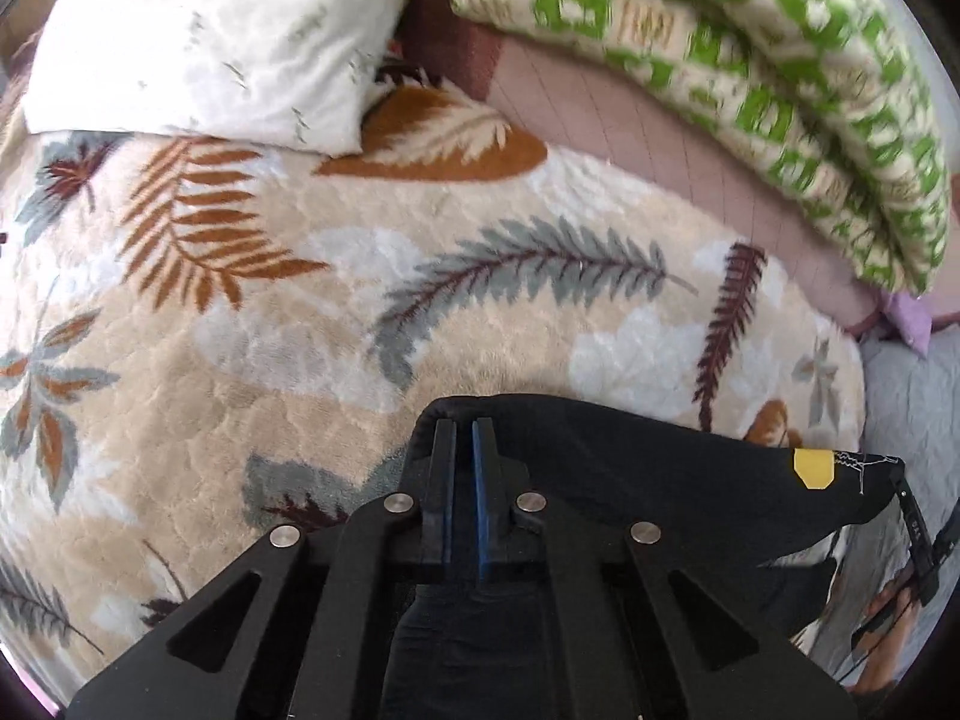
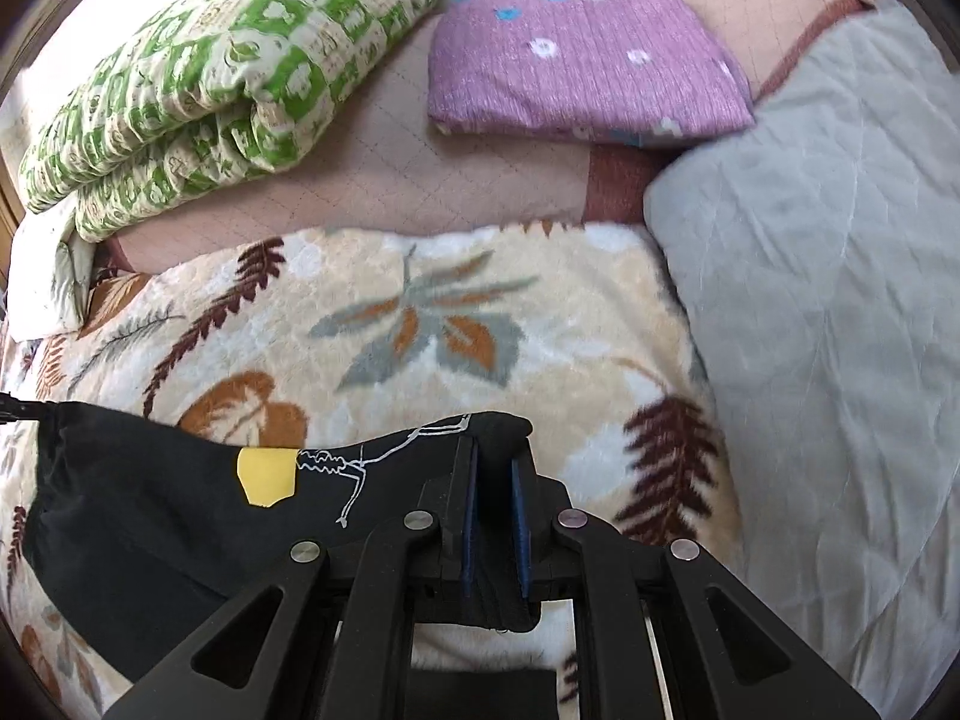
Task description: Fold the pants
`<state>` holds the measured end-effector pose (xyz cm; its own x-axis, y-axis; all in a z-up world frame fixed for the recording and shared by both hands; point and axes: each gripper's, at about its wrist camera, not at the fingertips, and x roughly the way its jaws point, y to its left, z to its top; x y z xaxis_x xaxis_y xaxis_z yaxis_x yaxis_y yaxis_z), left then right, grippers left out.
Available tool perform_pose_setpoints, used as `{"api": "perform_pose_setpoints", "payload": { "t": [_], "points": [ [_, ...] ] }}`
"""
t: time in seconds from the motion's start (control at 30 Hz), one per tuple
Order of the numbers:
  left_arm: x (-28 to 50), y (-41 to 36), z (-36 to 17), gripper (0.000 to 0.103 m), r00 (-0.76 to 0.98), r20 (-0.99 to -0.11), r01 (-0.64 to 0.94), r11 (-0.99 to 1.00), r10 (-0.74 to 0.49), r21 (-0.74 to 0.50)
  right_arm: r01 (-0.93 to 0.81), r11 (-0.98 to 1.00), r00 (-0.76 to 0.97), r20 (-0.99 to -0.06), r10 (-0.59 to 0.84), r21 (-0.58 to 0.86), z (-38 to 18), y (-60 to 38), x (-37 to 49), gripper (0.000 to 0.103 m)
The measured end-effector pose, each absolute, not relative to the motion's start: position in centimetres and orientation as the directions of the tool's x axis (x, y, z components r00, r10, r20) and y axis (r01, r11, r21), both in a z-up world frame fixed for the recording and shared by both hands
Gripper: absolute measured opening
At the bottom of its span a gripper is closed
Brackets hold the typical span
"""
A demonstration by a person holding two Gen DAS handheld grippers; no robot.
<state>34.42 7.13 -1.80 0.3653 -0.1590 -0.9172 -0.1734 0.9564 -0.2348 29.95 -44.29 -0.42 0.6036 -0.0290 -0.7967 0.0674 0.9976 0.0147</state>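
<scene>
1. The left gripper (image 1: 463, 423) is sitting clamped on one end of the black pants (image 1: 630, 480), its pads together with the dark cloth pinched between them, at the near edge of the bed
2. The right gripper (image 2: 493, 450) is gripping the other end of the same top edge, jaws closed on a thicker bunch of fabric, so a small gap is showing between its blue pads
3. The pants are hanging stretched between the two grippers over the near part of the leaf-patterned blanket (image 2: 420, 312), with the yellow patch (image 2: 267, 476) and a white line drawing facing the right wrist camera
4. Judging by this, the step in hand is carrying the held edge across for a fold; whether the lower part of the garment is resting on the blanket I cannot tell
5. The next move is likely calling for both grippers travelling together, keeping the edge taut and level, then lowering it onto the blanket before letting go
6. Farther back, a white pillow (image 1: 210, 36), a green patterned quilt (image 2: 228, 72) and a folded purple cloth (image 2: 588, 60) are lying toward the far edge of the bed, well apart from the pants
</scene>
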Motion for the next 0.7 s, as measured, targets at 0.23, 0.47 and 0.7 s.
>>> {"api": "perform_pose_setpoints", "payload": {
  "t": [0.23, 0.47, 0.7],
  "points": [
    [29.7, 7.1, -0.7, 0.003, 0.453, -0.884, -0.179, 0.96, -0.114, -0.215, 0.003, 0.998, 0.708, -0.705, 0.045, 0.067, 2.7, -44.1, 28.1, 0.009],
    [25.1, 7.1, 0.7, 0.003, 0.519, -0.849, -0.171, 0.962, -0.097, -0.214, 0.003, 0.995, 0.703, -0.708, 0.068, 0.099, 1.1, -45.1, 24.1, 0.009],
    [20.5, 7.6, -0.3, 0.003, 0.519, -0.851, -0.183, 0.962, -0.083, -0.205, -0.036, 0.993, 0.715, -0.691, 0.103, 0.11, -0.1, -45.1, 17.8, 0.009]
  ]
}}
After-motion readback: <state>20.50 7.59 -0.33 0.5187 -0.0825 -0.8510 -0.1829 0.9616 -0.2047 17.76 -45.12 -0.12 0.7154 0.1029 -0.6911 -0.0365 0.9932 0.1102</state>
